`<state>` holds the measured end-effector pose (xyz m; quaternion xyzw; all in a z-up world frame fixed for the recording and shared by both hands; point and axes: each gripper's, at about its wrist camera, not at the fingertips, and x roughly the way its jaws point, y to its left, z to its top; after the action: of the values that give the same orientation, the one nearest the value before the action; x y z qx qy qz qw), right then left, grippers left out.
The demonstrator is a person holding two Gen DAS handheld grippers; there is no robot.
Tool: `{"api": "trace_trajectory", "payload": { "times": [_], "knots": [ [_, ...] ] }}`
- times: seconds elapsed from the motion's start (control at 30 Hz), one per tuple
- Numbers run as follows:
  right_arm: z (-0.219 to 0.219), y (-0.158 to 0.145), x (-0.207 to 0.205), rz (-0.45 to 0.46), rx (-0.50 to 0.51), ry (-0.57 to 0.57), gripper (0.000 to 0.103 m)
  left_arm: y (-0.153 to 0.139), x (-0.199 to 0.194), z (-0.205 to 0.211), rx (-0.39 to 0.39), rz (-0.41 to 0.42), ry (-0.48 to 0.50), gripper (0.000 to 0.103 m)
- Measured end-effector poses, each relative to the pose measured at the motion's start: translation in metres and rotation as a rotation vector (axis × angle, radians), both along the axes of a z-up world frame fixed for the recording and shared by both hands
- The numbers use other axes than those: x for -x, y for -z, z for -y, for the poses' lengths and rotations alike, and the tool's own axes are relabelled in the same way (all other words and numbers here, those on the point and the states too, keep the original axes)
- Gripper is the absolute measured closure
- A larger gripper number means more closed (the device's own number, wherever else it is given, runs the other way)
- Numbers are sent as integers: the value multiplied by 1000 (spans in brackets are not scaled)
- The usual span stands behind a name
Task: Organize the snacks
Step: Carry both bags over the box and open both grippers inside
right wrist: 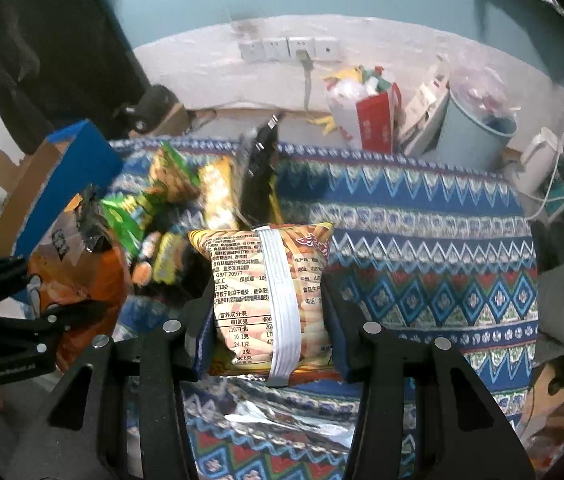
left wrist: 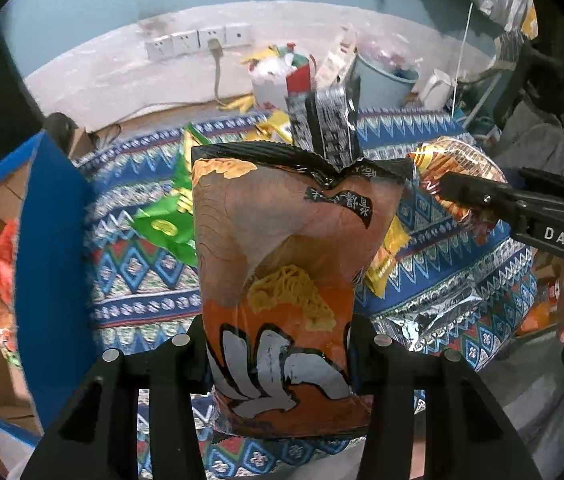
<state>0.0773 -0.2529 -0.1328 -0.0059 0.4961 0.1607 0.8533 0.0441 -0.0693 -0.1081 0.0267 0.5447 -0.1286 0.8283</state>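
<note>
Left tongs (left wrist: 282,360) pinching orange noodle bag (left wrist: 282,280); right tongs (right wrist: 270,336) pinching striped snack pack (right wrist: 266,292), both above patterned cloth (right wrist: 421,280).

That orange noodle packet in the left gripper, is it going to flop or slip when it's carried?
The orange noodle packet is pinched near its bottom by the left gripper, so the tall top will probably sway. Its film looks glossy, so it may slip. The noodles seen through the film are likely brittle and light.

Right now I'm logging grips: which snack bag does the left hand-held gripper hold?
The orange noodle bag, black-topped; the striped yellow bag is in the right one.
</note>
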Motion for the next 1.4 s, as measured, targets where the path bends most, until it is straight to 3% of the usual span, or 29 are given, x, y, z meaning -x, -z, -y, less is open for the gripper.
{"api": "trace_trajectory", "payload": {
  "times": [0.43, 1.0, 1.4],
  "knots": [
    [-33, -32, -9, 77, -58, -13, 57, -54, 1, -36, -57, 165, -48, 55],
    [-111, -50, -21, 113, -77, -104, 57, -73, 12, -132, -49, 223, -211, 56],
    [-183, -47, -26, 101, -80, -209, 57, -68, 25, -203, -46, 220, -345, 56]
  ]
}}
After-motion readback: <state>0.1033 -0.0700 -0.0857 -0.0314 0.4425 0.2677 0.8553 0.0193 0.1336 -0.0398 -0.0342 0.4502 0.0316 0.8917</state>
